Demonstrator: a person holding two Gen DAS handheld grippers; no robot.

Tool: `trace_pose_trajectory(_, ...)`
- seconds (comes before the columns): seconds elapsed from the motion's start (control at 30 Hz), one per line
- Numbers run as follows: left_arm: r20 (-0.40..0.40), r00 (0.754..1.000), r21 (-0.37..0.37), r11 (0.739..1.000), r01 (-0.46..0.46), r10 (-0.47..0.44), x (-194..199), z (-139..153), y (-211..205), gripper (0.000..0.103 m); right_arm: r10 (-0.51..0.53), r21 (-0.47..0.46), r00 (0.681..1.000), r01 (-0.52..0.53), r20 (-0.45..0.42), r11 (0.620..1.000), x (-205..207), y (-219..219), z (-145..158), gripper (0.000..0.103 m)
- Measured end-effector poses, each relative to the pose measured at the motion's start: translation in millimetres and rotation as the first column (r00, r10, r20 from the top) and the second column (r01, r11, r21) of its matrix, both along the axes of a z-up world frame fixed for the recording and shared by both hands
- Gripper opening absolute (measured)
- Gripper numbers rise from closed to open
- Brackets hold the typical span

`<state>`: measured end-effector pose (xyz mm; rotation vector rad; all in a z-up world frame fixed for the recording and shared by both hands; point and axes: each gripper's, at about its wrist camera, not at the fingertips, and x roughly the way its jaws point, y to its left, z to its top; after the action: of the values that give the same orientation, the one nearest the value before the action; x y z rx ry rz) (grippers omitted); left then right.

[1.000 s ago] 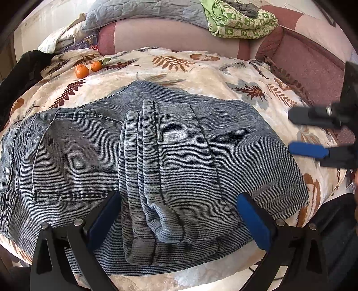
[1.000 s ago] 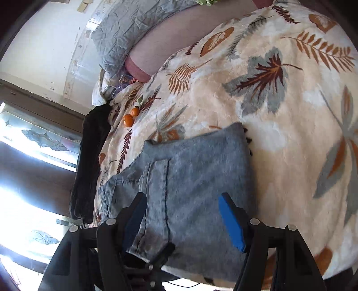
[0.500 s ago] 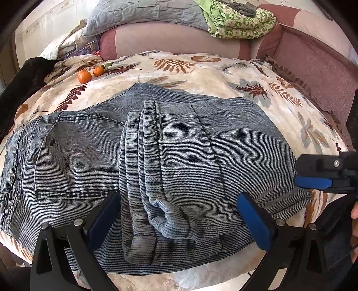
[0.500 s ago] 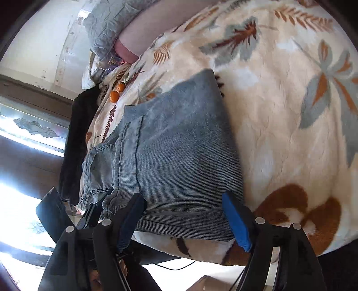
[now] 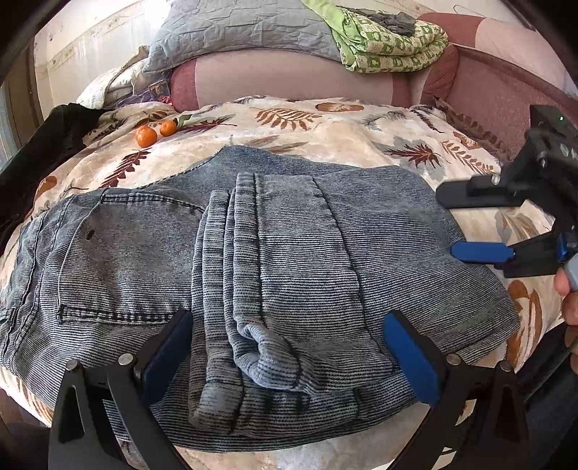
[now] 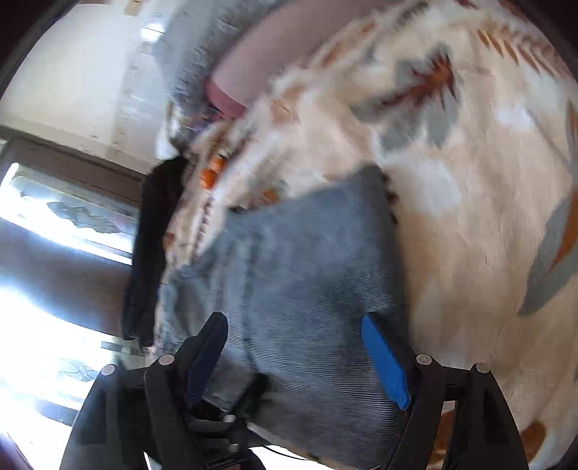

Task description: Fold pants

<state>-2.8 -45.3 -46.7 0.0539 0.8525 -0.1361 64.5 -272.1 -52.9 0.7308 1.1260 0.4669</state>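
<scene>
Blue-grey jeans (image 5: 289,253) lie folded on the leaf-print bedspread (image 5: 343,133), with a leg doubled over the seat and a back pocket showing at the left. My left gripper (image 5: 285,354) is open wide just above the near edge. Its blue pads (image 5: 166,350) straddle the folded leg end without pressing it. My right gripper (image 5: 458,222) hovers open at the jeans' right edge with nothing between its fingers. The right wrist view is blurred by motion. There the jeans (image 6: 307,289) lie ahead of the open right gripper (image 6: 296,358).
Two oranges (image 5: 146,136) sit on the bedspread at the far left. A black garment (image 5: 43,155) hangs over the left edge. A pink bolster (image 5: 289,79), a grey pillow (image 5: 245,32) and a green quilt (image 5: 390,43) line the back. A hand (image 5: 567,289) shows at the right edge.
In the left wrist view the right gripper dipped low at the right, then came up and in to the jeans' right edge. The left gripper stayed over the near edge, tilted slightly upward.
</scene>
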Motion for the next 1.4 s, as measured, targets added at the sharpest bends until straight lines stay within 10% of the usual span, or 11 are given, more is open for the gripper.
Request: trace_pose_trajectory(1.4, 0.047, 0.999, -0.040, 0.999, -0.023, 0.025, -7.2, 0.2, 2.1, 0.103, 0.014, -0.082, 0.993, -0.004, 0.120, 0.997, -16.7, 5.2, 24.1, 0.081)
